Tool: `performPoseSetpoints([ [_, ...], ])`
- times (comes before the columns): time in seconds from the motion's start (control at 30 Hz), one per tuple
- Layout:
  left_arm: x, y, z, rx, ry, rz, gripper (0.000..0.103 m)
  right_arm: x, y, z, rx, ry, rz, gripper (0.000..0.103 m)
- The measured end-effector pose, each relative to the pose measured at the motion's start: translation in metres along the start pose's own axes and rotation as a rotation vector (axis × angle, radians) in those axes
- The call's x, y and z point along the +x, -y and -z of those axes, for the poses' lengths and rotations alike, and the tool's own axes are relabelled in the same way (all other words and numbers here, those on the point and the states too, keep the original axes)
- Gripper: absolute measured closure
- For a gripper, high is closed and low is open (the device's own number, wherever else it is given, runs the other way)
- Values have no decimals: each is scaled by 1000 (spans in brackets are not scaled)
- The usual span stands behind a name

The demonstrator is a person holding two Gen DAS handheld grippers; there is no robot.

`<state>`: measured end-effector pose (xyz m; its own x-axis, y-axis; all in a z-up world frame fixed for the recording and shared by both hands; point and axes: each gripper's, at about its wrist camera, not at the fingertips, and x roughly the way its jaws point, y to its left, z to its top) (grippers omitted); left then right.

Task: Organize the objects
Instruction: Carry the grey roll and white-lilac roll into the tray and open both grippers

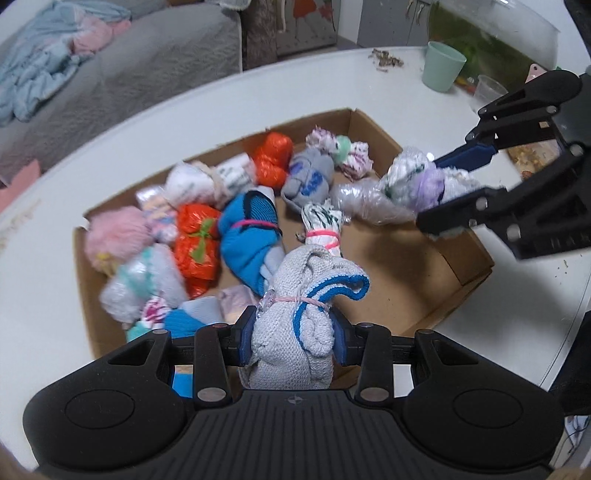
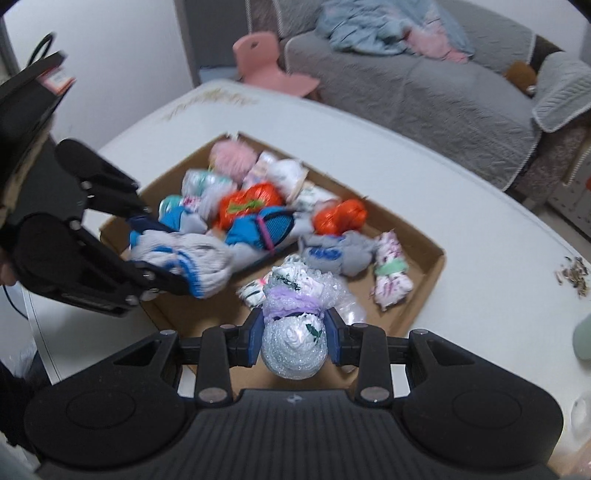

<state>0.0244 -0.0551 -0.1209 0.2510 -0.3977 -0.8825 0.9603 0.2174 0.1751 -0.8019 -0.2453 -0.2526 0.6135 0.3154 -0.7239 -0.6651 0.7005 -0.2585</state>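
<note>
Over cardboard box (image 1: pixel 454 266) — left tongs (image 1: pixel 293 330) clamped on grey sock bundle (image 1: pixel 295 332); right tongs (image 2: pixel 293 338) clamped on bubble-wrap bundle (image 2: pixel 293 345).

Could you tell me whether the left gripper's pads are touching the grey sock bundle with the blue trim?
Touching. The left wrist view shows both blue pads of the left gripper pressed into the grey sock bundle, pinching it.

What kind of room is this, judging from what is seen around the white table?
Most likely a living room at home. Behind the white table stands a grey sofa with loose clothes on it, a small pink chair beside it, and a fish tank at the table's far edge.
</note>
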Motion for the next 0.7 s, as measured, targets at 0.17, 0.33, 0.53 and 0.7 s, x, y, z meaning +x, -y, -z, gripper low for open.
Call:
performPoseSetpoints([
  [0.17, 8, 8, -4, 23, -12, 11, 57, 12, -6, 1, -25, -46, -29, 72],
  [0.33, 17, 16, -4, 50, -32, 14, 56, 26, -10, 12, -53, -104, -40, 71],
  [0.53, 33, 21, 2, 72, -63, 3, 56, 39, -14, 18, -67, -143, -31, 71],
  [0.7, 37, 21, 6, 72, -77, 5, 56, 48, -19, 21, -77, -171, -47, 71],
])
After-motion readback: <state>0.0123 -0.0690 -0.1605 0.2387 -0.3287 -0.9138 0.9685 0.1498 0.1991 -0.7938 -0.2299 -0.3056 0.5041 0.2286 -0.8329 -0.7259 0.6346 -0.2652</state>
